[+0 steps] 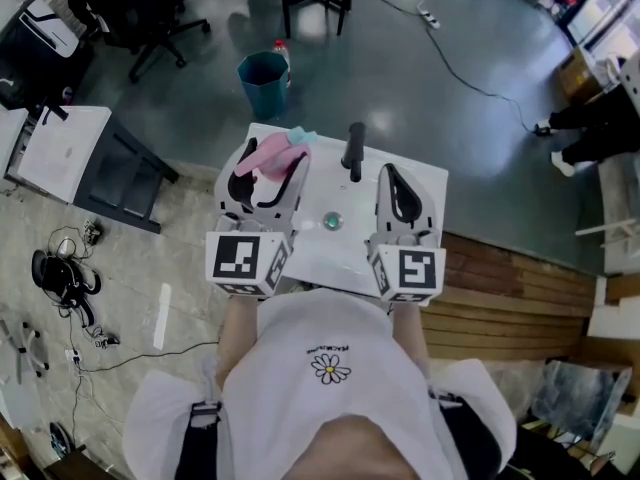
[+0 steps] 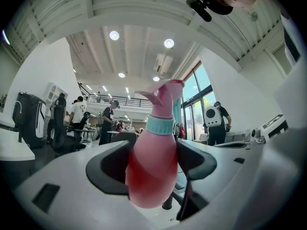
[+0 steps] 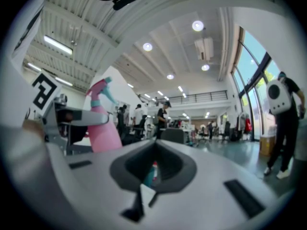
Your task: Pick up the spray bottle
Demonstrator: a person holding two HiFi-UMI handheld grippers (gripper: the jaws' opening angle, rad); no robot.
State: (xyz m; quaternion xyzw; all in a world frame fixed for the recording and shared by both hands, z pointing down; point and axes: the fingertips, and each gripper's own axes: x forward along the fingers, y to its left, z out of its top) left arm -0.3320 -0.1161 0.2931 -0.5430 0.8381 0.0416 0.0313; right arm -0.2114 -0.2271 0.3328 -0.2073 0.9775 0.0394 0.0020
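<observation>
Small greenish disc (image 1: pixel 332 221) on white table (image 1: pixel 325 183)

My left tongs (image 1: pixel 272 160) were clamped on the spray bottle (image 2: pixel 152 164), one jaw against each side of its body. My right tongs (image 1: pixel 398 193) were alongside, jaws closed together and empty, both held out before my chest.

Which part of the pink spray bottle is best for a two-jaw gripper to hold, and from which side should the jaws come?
Grip the wide body of the spray bottle below its teal collar, one jaw on each flank, as the left gripper does now. The body is round and broad there; above the collar the shape narrows and the trigger head juts out.
</observation>
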